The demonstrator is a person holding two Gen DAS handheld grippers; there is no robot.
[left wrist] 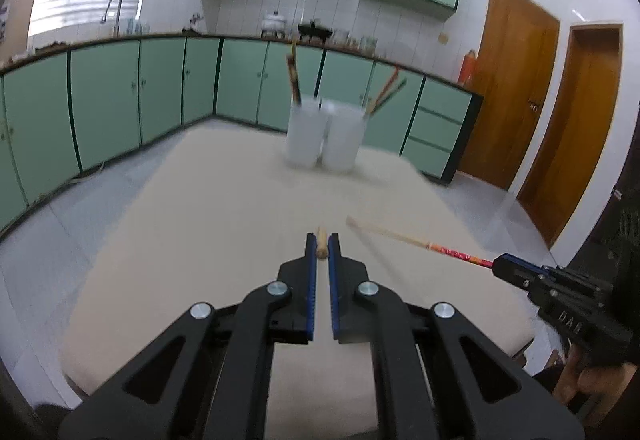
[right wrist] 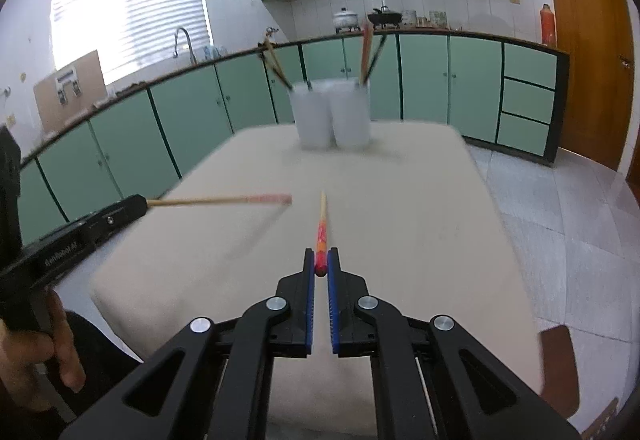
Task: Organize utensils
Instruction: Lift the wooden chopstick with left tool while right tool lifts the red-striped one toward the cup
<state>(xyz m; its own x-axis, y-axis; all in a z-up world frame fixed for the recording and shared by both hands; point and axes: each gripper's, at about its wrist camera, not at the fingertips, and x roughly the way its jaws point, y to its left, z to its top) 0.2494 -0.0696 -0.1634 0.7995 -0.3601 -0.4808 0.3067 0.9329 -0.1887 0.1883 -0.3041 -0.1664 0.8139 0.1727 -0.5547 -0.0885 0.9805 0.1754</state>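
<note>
My left gripper point(left wrist: 322, 244) is shut on the plain wooden end of a chopstick point(left wrist: 320, 244), seen end-on; in the right wrist view that chopstick point(right wrist: 224, 201) sticks out level from the left gripper point(right wrist: 140, 204), with a pink patterned end. My right gripper point(right wrist: 321, 259) is shut on the red patterned end of a second chopstick point(right wrist: 322, 224), held above the table; it also shows in the left wrist view point(left wrist: 416, 242), held by the right gripper point(left wrist: 498, 266). Two white cups point(left wrist: 306, 133) point(left wrist: 345, 137) stand side by side at the table's far end, each holding chopsticks.
The beige table point(left wrist: 208, 240) fills the middle. Green cabinets point(left wrist: 120, 95) line the walls behind it. Wooden doors point(left wrist: 516, 79) are at the right. A chair back point(right wrist: 560, 372) shows by the table's near right edge.
</note>
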